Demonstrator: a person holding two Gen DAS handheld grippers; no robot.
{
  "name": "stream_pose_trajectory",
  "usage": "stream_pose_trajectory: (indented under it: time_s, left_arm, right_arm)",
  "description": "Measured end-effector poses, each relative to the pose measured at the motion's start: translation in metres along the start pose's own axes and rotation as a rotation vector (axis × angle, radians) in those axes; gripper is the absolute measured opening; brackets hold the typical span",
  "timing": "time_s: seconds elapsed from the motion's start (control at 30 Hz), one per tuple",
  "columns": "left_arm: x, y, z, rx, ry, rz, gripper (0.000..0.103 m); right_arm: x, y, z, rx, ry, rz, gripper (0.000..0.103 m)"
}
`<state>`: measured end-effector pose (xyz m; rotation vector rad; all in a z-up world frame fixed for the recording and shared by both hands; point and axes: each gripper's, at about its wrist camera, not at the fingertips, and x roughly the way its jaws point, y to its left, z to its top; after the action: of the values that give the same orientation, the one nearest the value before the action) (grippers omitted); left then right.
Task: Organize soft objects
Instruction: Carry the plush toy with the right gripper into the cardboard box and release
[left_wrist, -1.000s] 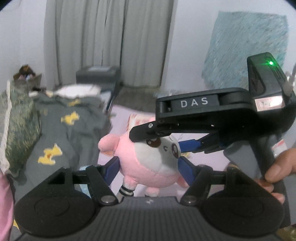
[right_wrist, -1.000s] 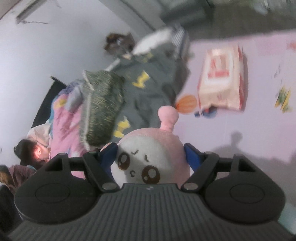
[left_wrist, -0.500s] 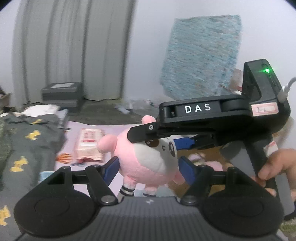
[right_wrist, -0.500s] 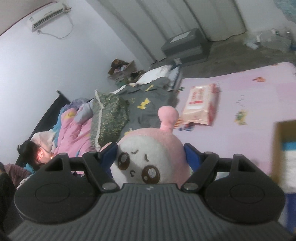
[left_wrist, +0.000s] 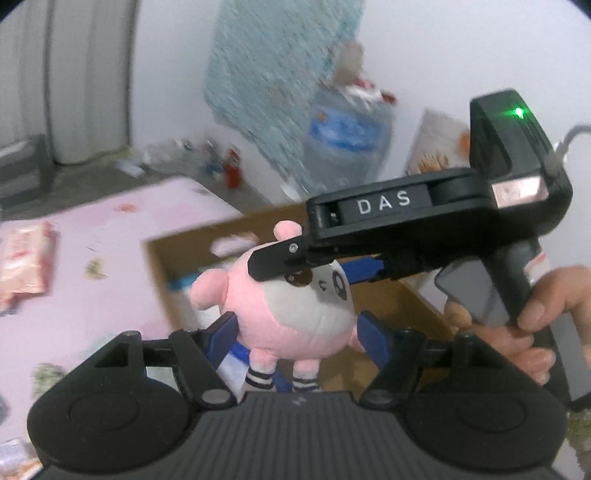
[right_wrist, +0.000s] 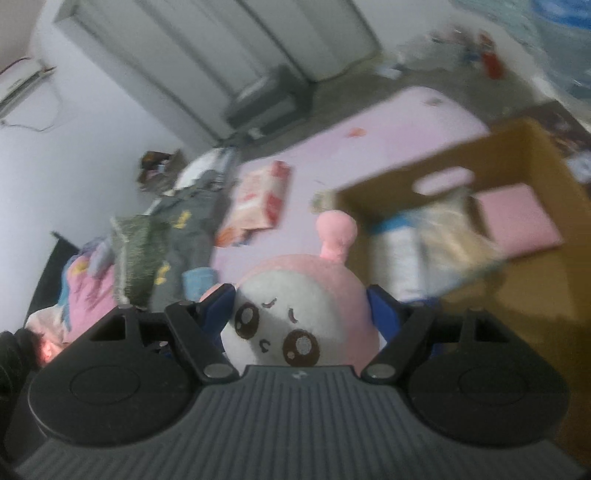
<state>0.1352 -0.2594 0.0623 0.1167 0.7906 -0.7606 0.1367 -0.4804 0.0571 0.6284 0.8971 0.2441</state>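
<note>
Toy now over the box

Both grippers pinch the pink plush toy (left_wrist: 291, 314). Right gripper (right_wrist: 301, 312) clamps its head, blue pads on both cheeks; left gripper (left_wrist: 295, 328) squeezes the body above the striped legs. A sec ago the toy hung over the grey blanket (right_wrist: 184, 229) & pink mat (left_wrist: 92, 236), w/ no box in sight. Now the open cardboard box (right_wrist: 528, 166) sits right behind it, w/ packets (right_wrist: 424, 240) inside, & the blanket is far left in the right view. A hand (left_wrist: 532, 317) grips the right gripper's handle
</note>
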Motion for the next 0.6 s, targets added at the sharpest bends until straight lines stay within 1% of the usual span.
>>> stream_pose_trajectory:
  time_s: [0.1,0.17,0.23,0.33,0.4,0.43,0.5,0.6]
  left_arm:
    - [0.039,-0.014,0.0,0.004,0.074,-0.018,0.072]
    - [0.061,-0.02,-0.001,-0.008,0.122,-0.025,0.072]
    - [0.081,-0.023,-0.006,-0.029,0.179,-0.039,0.072]
    - [0.113,-0.022,-0.013,-0.052,0.278,-0.064,0.072]
    - [0.127,-0.018,-0.017,-0.065,0.334,-0.072,0.07]
    - [0.131,-0.015,-0.019,-0.071,0.348,-0.066,0.07]
    - [0.132,-0.01,-0.021,-0.071,0.346,-0.055,0.07]
    - [0.122,-0.004,-0.016,-0.07,0.327,-0.06,0.071]
  right_arm:
    - [0.003,-0.045,0.002,0.047,0.05,-0.045,0.077]
    - [0.012,-0.068,0.004,0.065,0.093,-0.071,0.077]
    - [0.026,-0.087,0.006,0.072,0.142,-0.105,0.077]
    - [0.052,-0.103,0.009,0.048,0.224,-0.151,0.078]
    - [0.074,-0.115,0.008,0.042,0.28,-0.179,0.078]
    - [0.087,-0.121,0.008,0.05,0.306,-0.192,0.078]
    - [0.107,-0.131,0.004,0.057,0.344,-0.214,0.077]
    - [0.114,-0.134,0.005,0.043,0.319,-0.2,0.077]
